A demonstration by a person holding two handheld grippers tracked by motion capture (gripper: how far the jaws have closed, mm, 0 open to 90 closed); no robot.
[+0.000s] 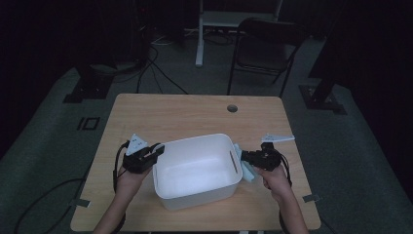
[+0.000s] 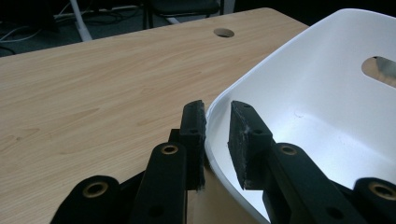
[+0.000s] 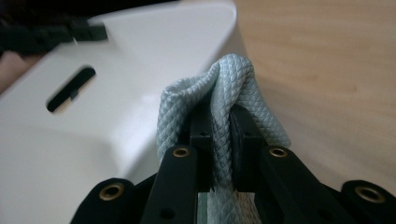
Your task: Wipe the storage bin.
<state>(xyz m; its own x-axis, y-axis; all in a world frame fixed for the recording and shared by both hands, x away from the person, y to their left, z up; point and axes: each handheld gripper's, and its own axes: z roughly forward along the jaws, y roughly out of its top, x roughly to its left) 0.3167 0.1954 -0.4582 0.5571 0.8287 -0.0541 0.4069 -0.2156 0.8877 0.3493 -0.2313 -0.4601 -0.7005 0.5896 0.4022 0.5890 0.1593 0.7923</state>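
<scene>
- White plastic tub [image 1: 197, 170] sits mid-desk toward the near edge, rounded corners, smooth glossy walls, slot handle in its right wall; inside looks bare in the high view.
- Left hand-held gripper [image 1: 157, 150] straddles the tub's left rim: one jaw outside, one inside, wall between them; pads [image 2: 243, 140] sit close to the wall, but whether they press on it cannot be told.
- Pale blue cloth [image 3: 219, 112], quilted diamond texture, soft and folded into a hump, pinched by the right hand-held gripper [image 3: 220, 135], jaws clamped tight on it.
- In the high view the cloth [image 1: 246, 165] hangs just outside the tub's right wall, touching or nearly so; right hand-held gripper [image 1: 243, 157] beside the slot handle.
- Desk [image 1: 195, 112]: light wood grain, flat, round cable hole near the far edge; far half bare, plenty of room there.
- Tub's near wall stands close to the desk's near edge; narrow strips left and right where the hands rest.
- Dark folding chair [image 1: 265, 48] on grey floor beyond the desk, well apart.
</scene>
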